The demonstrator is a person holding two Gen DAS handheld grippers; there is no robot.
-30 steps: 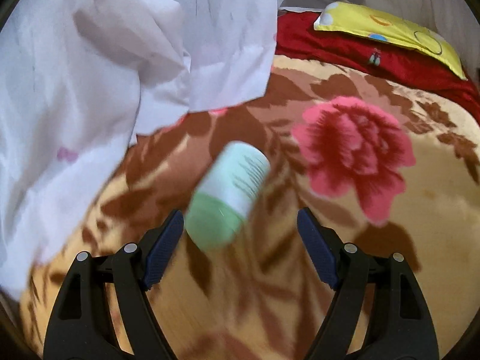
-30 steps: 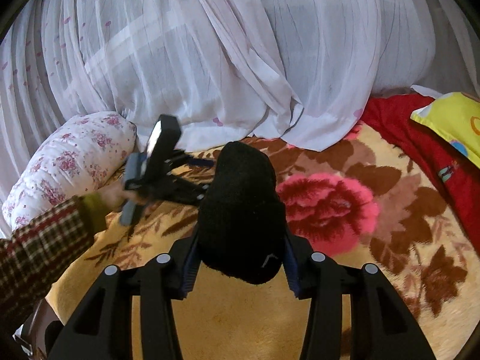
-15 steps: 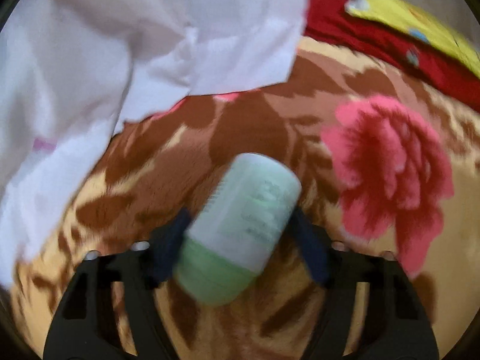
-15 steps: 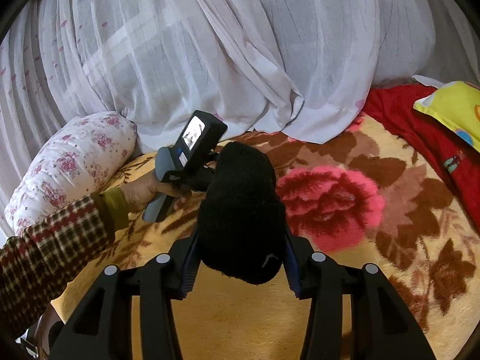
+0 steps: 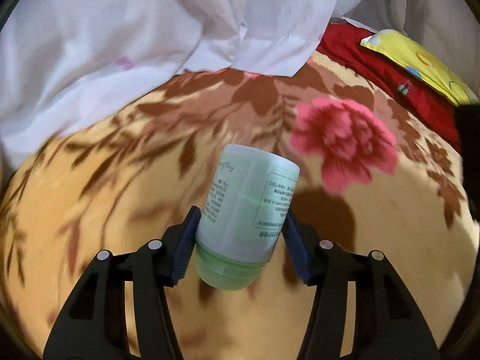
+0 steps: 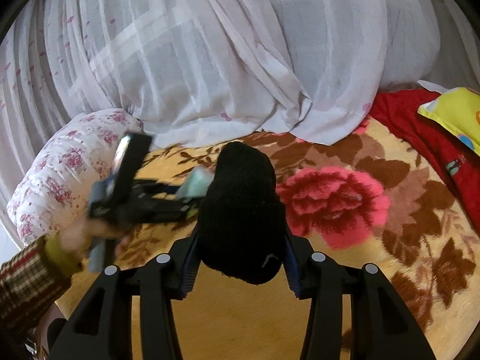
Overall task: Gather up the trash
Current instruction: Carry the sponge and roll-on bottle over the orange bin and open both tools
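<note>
A pale green plastic bottle [image 5: 247, 210] has just been clamped by the closing left gripper [image 5: 240, 240], while a black sock [image 6: 240, 210] is gripped by the right gripper [image 6: 240, 258].

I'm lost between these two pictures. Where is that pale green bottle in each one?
Left wrist view: the green bottle sits low in the middle, clamped between the left gripper pads.
Right wrist view: only a blurred pale green bit of it shows, left of centre, beside the black sock.
Shared landmark: the pink flower on the blanket.

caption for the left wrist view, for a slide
Left gripper clamps a green bottle above the floral blanket.
</note>
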